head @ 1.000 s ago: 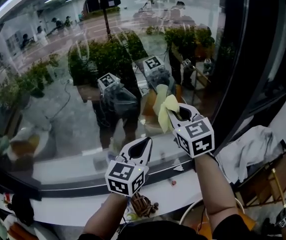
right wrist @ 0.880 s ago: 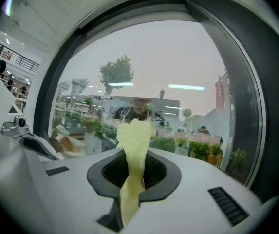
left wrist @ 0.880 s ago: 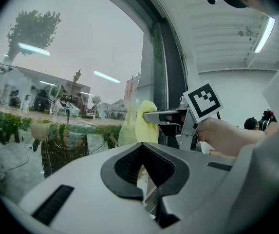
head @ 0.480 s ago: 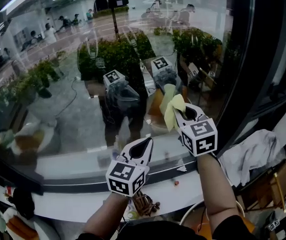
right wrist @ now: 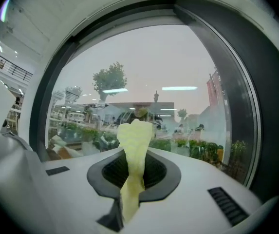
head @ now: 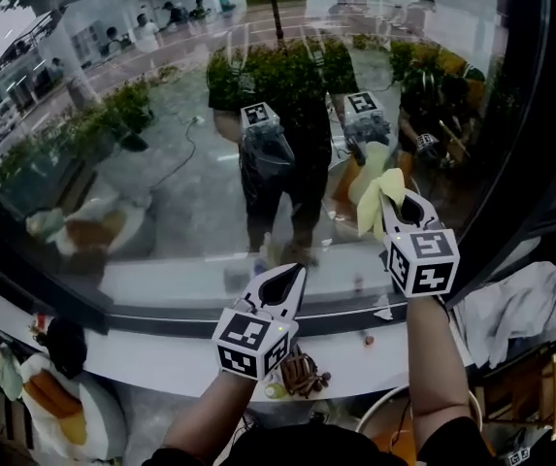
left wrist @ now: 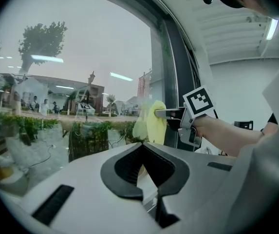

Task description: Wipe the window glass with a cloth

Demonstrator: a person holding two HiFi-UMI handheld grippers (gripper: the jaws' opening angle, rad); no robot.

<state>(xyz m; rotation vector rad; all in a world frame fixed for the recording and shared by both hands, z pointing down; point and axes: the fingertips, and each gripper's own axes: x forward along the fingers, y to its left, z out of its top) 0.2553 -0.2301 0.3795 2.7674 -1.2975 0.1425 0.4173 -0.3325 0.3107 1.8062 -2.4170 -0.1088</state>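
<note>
My right gripper (head: 391, 195) is shut on a pale yellow cloth (head: 373, 198). The cloth's bunched end is against the window glass (head: 161, 163), near the dark frame on the right. In the right gripper view the cloth (right wrist: 135, 143) rises from between the jaws of the right gripper (right wrist: 133, 156) toward the pane. My left gripper (head: 291, 274) is lower and to the left, just above the sill, shut with nothing in it. In the left gripper view the left gripper (left wrist: 144, 149) points at the glass, with the cloth (left wrist: 153, 123) and the right gripper (left wrist: 169, 113) ahead on the right.
A thick black window frame (head: 520, 163) borders the glass on the right. A white sill (head: 161, 349) runs below it. A pale garment (head: 522, 304) lies lower right, a small brown bundle (head: 303, 375) under the sill, and cluttered items (head: 54, 396) lower left. The glass reflects both grippers.
My right gripper has carried the cloth to the right along the glass, farther from the left gripper. The left gripper has barely moved. The head view has shifted.
</note>
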